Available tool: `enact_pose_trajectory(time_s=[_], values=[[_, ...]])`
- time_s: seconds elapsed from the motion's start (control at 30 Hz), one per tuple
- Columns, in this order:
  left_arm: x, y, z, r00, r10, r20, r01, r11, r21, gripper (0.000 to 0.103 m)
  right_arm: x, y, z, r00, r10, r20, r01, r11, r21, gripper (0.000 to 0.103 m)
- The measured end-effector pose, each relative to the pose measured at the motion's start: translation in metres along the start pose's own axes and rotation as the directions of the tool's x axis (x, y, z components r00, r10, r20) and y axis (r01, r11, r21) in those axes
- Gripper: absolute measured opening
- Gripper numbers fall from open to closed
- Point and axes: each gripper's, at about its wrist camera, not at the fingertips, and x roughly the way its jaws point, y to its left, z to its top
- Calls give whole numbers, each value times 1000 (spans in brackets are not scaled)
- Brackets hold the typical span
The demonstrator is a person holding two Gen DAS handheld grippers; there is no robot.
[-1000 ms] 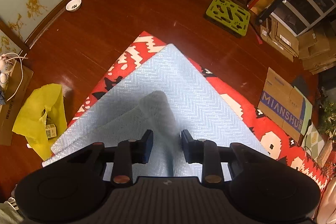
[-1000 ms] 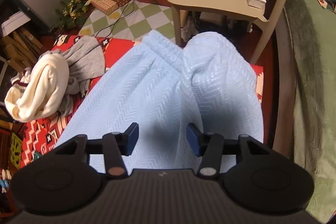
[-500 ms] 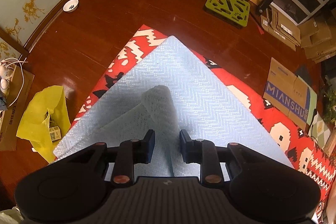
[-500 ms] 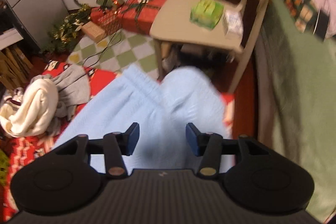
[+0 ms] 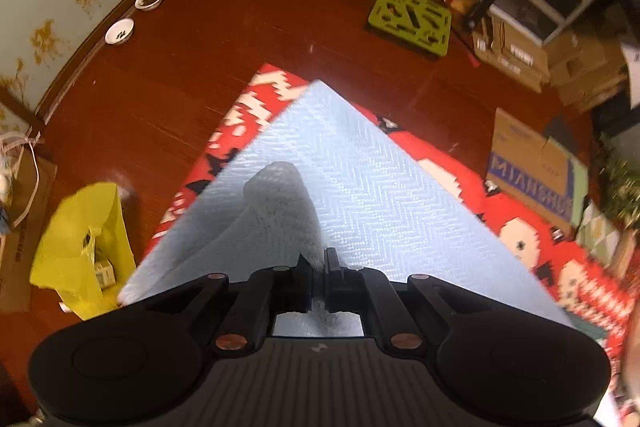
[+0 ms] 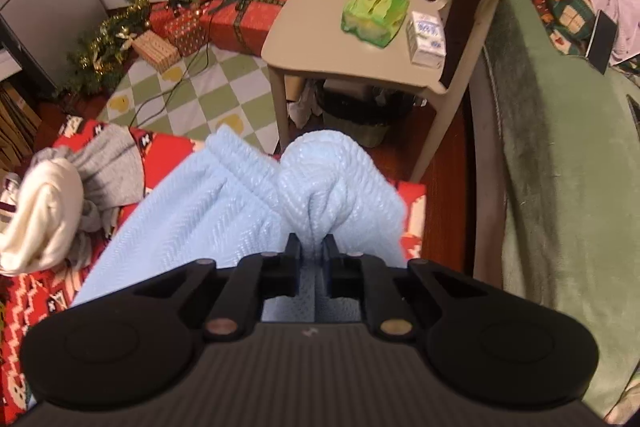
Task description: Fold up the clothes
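A light blue knit garment (image 5: 372, 195) lies spread on a red patterned blanket (image 5: 532, 227). My left gripper (image 5: 318, 259) is shut on a raised fold of the garment, which bunches up in front of the fingers. In the right wrist view the same blue garment (image 6: 192, 211) shows its gathered waistband end. My right gripper (image 6: 312, 251) is shut on a bunched lump of it near the blanket's far edge.
A pile of white and grey clothes (image 6: 52, 203) lies on the blanket at left. A beige chair (image 6: 360, 39) stands just beyond, a green-covered sofa (image 6: 560, 187) at right. A yellow bag (image 5: 80, 239), cardboard boxes (image 5: 532, 171) and wooden floor (image 5: 240, 39) surround the blanket.
Both grippers were open over the garment a second ago; both have since closed on folds of it and pulled the fabric up into bunches.
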Motion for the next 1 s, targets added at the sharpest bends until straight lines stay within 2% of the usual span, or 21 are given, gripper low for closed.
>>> enact_pose_trajectory(time_s=[0.1, 0.23, 0.33, 0.47, 0.57, 0.63, 0.7, 0.73, 0.8, 0.83, 0.87, 0.93, 1.0], values=[[-26, 16, 5, 999, -34, 14, 35, 996, -81, 5, -17, -3, 5, 1000, 15, 6, -15, 1000, -23, 10], [-56, 23, 16, 996, -70, 56, 79, 984, -163, 5, -33, -4, 15, 997, 76, 10, -76, 996, 48, 9], [-62, 16, 30, 993, -87, 74, 99, 978, -181, 5, -34, 7, 26, 993, 117, 22, -118, 989, 87, 9], [-49, -3, 55, 990, -116, 79, 129, 973, -191, 5, -19, 34, 42, 989, 145, 37, -149, 982, 117, 9], [-20, -20, 73, 992, -114, 59, 123, 979, -163, 5, 9, 60, 49, 988, 150, 35, -154, 977, 148, 9], [5, -23, 80, 995, -93, 20, 95, 982, -161, 9, 33, 74, 50, 990, 141, 25, -143, 979, 143, 13], [23, -25, 83, 997, -72, -7, 70, 985, -161, 11, 50, 86, 48, 992, 123, 13, -124, 984, 126, 25], [23, -24, 80, 997, -83, -1, 82, 986, -148, 12, 54, 91, 45, 994, 107, 18, -109, 988, 112, 29], [18, -22, 74, 994, -106, 27, 108, 988, -106, 23, 52, 102, 38, 993, 115, 32, -116, 992, 57, 40], [13, -22, 71, 993, -111, 47, 114, 990, -77, 36, 46, 109, 33, 991, 123, 48, -123, 992, 2, 43], [9, -19, 66, 992, -112, 65, 115, 992, -51, 45, 41, 117, 28, 989, 133, 65, -129, 990, -60, 45], [1, -13, 58, 991, -111, 81, 111, 994, -2, 45, 26, 137, 11, 983, 162, 87, -142, 968, -206, 53], [-5, -4, 50, 991, -105, 88, 102, 994, 38, 45, 8, 158, -12, 972, 217, 91, -173, 921, -350, 64]])
